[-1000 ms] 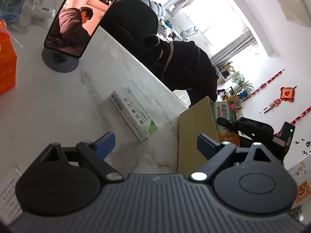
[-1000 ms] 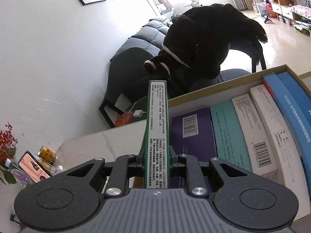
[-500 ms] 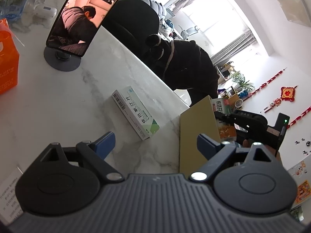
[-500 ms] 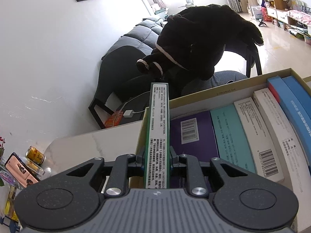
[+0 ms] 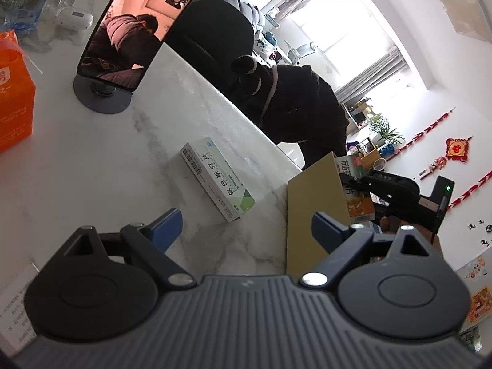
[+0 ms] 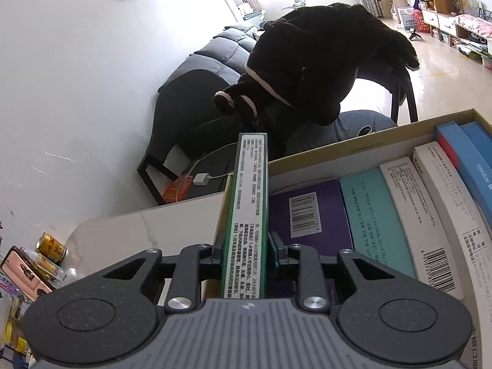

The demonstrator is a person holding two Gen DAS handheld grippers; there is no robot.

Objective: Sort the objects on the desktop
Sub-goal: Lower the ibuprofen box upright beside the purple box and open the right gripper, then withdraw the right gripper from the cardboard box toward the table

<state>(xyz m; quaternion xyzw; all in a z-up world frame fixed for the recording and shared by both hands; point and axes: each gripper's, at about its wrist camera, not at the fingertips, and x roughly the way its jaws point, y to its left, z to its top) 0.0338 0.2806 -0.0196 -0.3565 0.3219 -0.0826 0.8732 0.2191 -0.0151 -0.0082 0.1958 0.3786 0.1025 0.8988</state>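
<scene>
The cardboard box (image 6: 363,150) sits at the edge of the white marble table (image 5: 101,166), and everything here is placed against it. The right gripper (image 6: 246,249) reaches over the box's left end with a green-edged medicine box (image 6: 247,215) standing on its narrow side between the two fingers; the jaws are opening, and a thin gap shows between the right pad and the carton, so the pads no longer clearly press on it. The carton stands just inside the box's left wall, beside a purple box (image 6: 307,212) that lies flat in the row. Further right inside the box lie a teal box (image 6: 372,212), a white box (image 6: 412,212) with a barcode, and a blue box (image 6: 464,160) at the far end. Seen from the left wrist, the same cardboard box (image 5: 313,203) shows its plain outer wall, with the right gripper (image 5: 347,181) above it holding the carton (image 5: 353,178) upright. The left gripper (image 5: 243,224) hovers over the table just left of the box with its blue-padded jaws spread wide and nothing between them. A white and green medicine box (image 5: 218,181) lies flat on the table left of the cardboard box, apart from it. Well beyond, further left, stand a phone (image 5: 141,24) on a round stand and an orange carton (image 5: 12,98).
</scene>
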